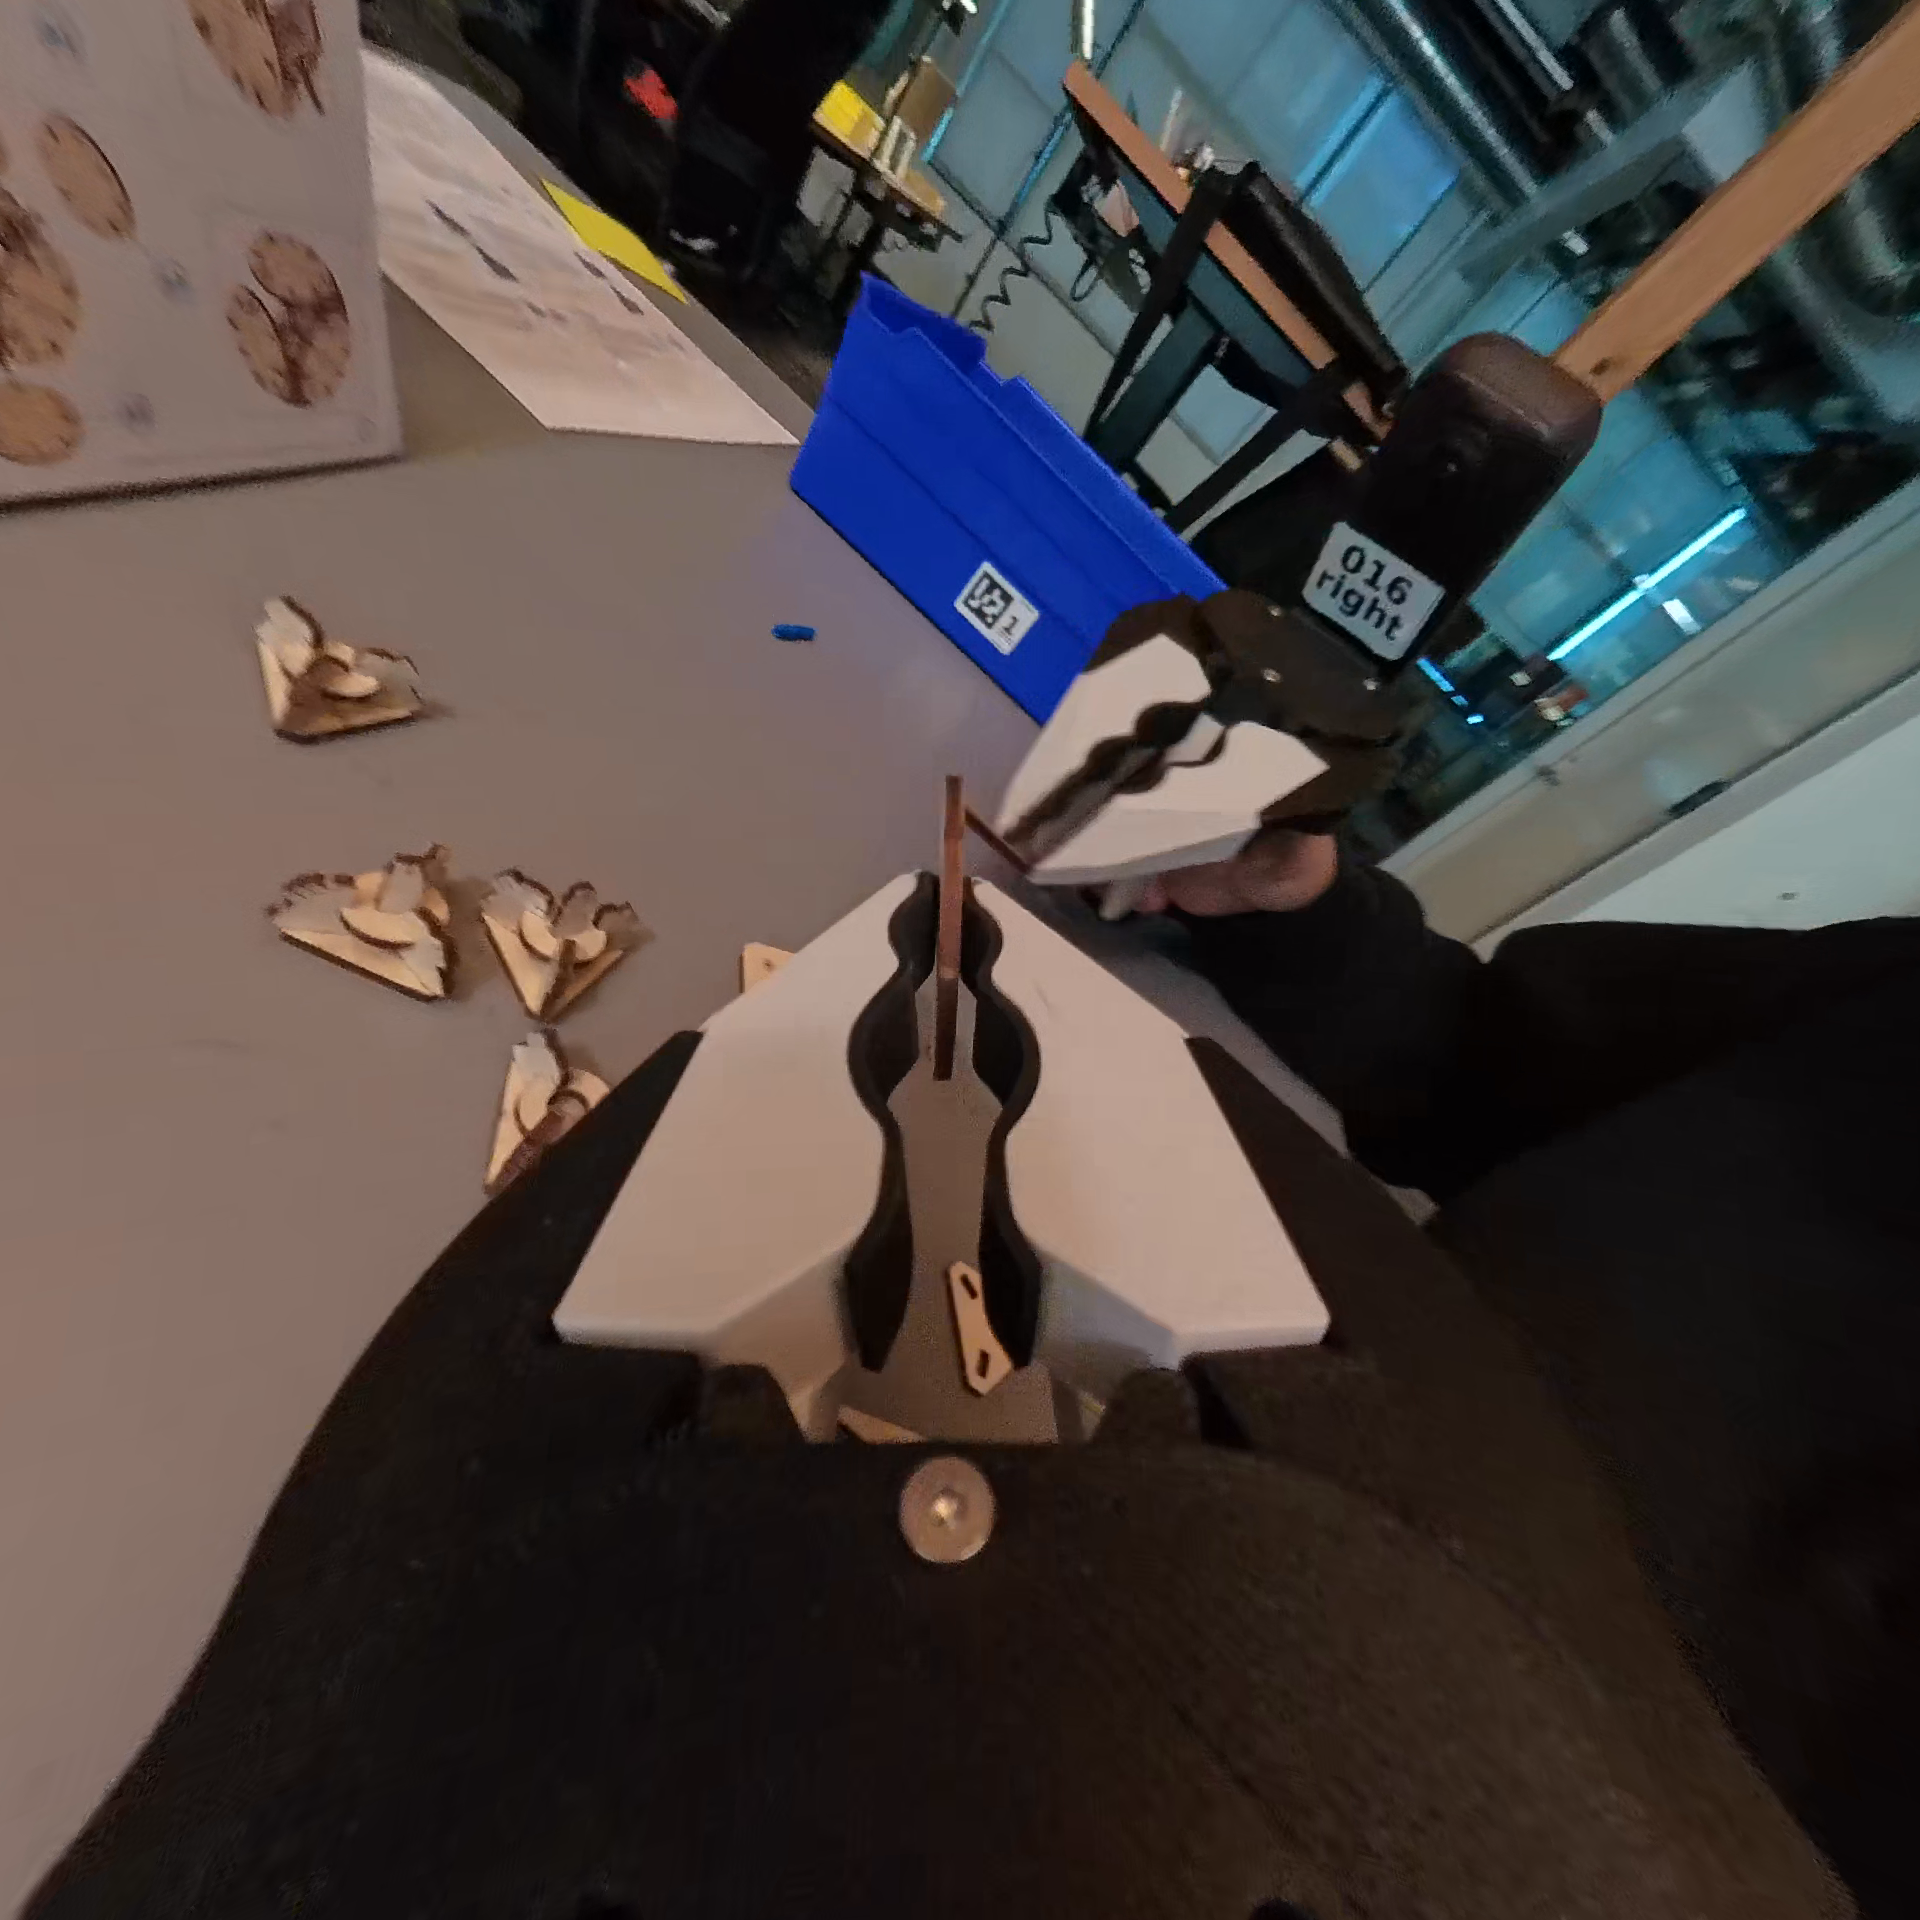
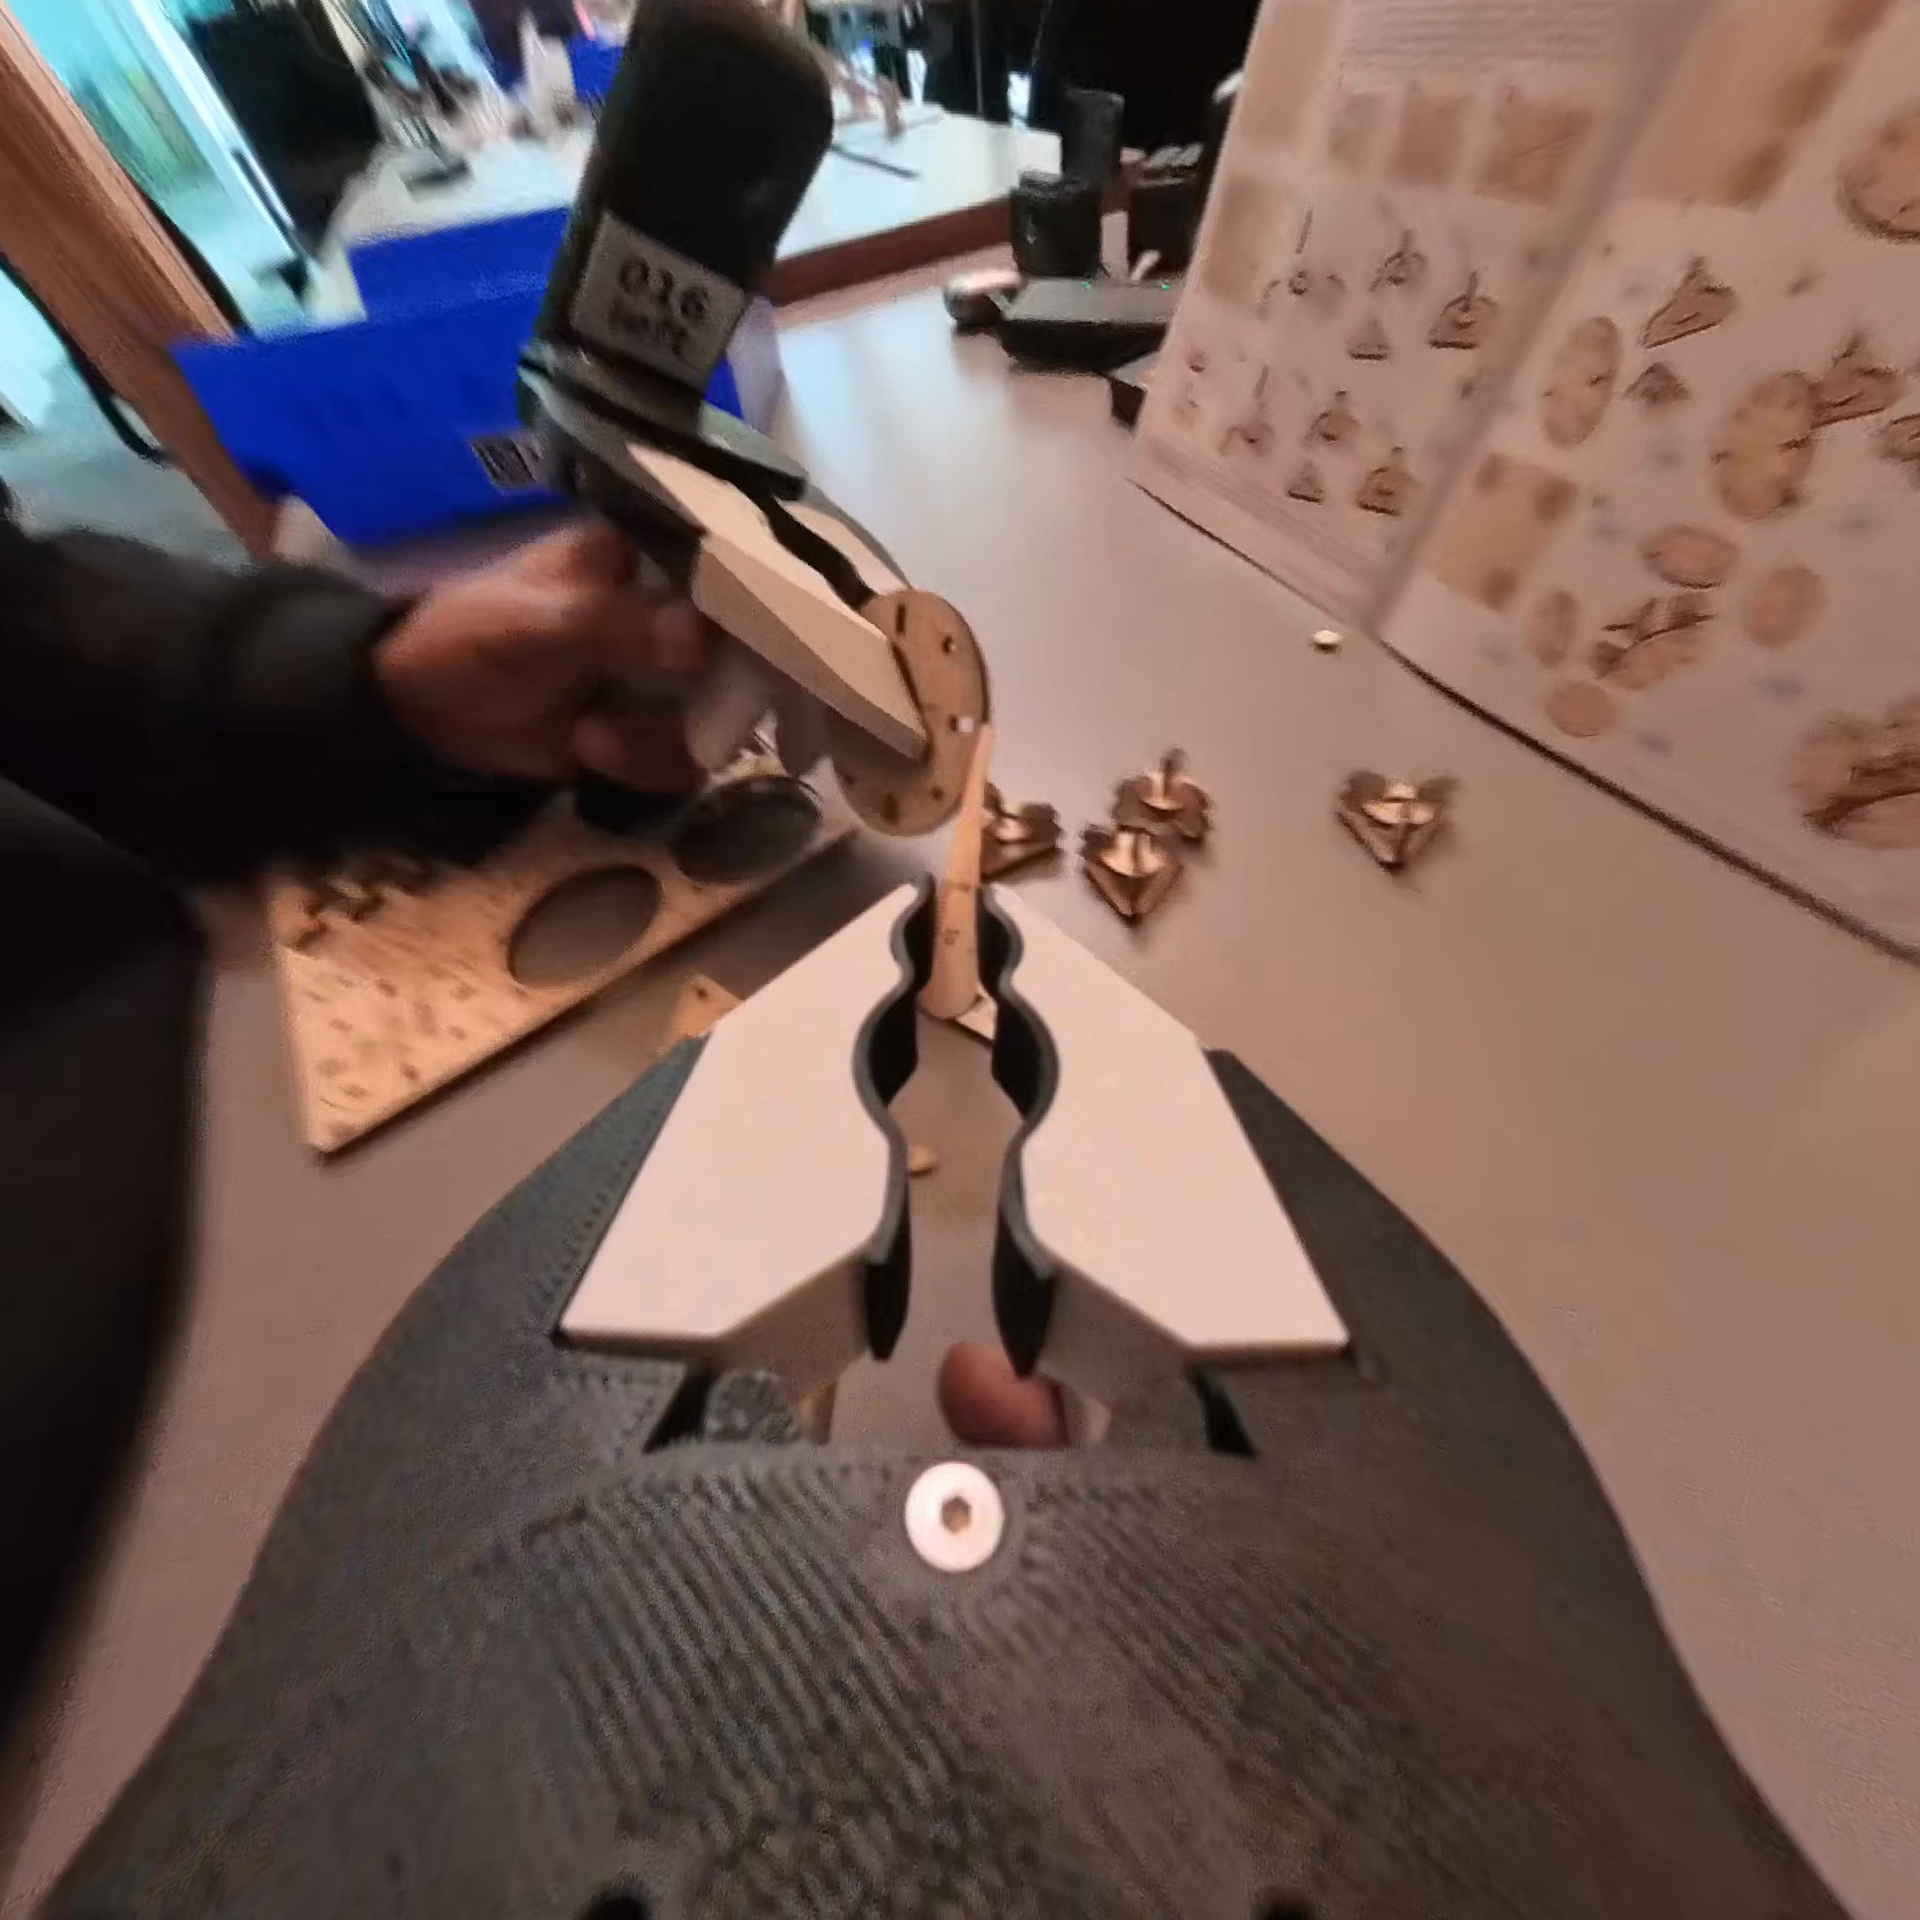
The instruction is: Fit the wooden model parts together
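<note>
My left gripper is shut on a thin round wooden disc, seen edge-on between the pads. In the right wrist view the disc shows its face with small slots, held up by the left gripper in a person's hand. My right gripper is shut on a slim wooden strip that points up, and its tip meets the disc's edge. In the left wrist view the right gripper holds the strip against the disc from the right.
Several small assembled wooden pieces lie on the grey table. A blue bin stands behind. A wooden sheet with round holes lies at the left. Picture boards stand at the right. A small slotted wooden part lies below. Left and right tips are no more than a few centimetres apart.
</note>
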`<state>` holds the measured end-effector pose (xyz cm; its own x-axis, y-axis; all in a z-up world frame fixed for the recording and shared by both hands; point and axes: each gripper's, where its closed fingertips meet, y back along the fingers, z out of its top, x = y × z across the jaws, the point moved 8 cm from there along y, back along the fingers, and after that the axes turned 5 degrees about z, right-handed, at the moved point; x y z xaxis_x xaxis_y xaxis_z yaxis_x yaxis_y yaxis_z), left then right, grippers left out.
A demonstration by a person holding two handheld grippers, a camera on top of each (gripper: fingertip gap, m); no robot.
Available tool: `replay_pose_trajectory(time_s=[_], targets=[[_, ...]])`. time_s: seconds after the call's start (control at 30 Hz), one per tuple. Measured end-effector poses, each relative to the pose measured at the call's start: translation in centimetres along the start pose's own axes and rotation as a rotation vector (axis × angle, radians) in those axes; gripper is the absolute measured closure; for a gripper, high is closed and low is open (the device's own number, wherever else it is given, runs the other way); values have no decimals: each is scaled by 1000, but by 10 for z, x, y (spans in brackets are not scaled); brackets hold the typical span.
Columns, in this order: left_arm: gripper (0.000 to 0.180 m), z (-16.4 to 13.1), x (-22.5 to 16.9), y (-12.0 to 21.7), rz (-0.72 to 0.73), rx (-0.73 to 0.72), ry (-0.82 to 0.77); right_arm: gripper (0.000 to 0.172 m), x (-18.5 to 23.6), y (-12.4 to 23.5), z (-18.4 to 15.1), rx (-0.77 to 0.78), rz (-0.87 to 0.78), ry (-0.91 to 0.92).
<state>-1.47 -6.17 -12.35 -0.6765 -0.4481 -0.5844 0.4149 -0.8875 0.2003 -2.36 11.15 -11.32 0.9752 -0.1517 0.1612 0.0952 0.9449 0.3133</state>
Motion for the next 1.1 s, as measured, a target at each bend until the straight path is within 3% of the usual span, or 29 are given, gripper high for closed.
replay_pose_trajectory(time_s=[0.17, 0.37, 0.5, 0.63, 0.83, 1.0, 1.1], targets=[[180, 9, -7, 9, 132, -69, -170, 166, 1, -3, -1, 5, -21, -63], [180, 8, -17, 6, 197, -78, -310, 166, 0, -11, -6, -44, 104, -268], [180, 7, -16, 4, 229, -68, -348, 166, 2, -13, -6, -56, 117, -249], [180, 5, -13, 2, 196, -65, -295, 166, 4, -9, 0, -68, 64, -162], [180, -1, -11, -4, -25, -82, -26, 167, 13, -12, 3, 20, -105, 127], [168, -5, -6, -6, -190, -105, 182, 166, 22, -20, -1, 114, -196, 312], [171, -8, -4, -7, -191, -86, 208, 166, 27, -22, 0, 119, -194, 340]])
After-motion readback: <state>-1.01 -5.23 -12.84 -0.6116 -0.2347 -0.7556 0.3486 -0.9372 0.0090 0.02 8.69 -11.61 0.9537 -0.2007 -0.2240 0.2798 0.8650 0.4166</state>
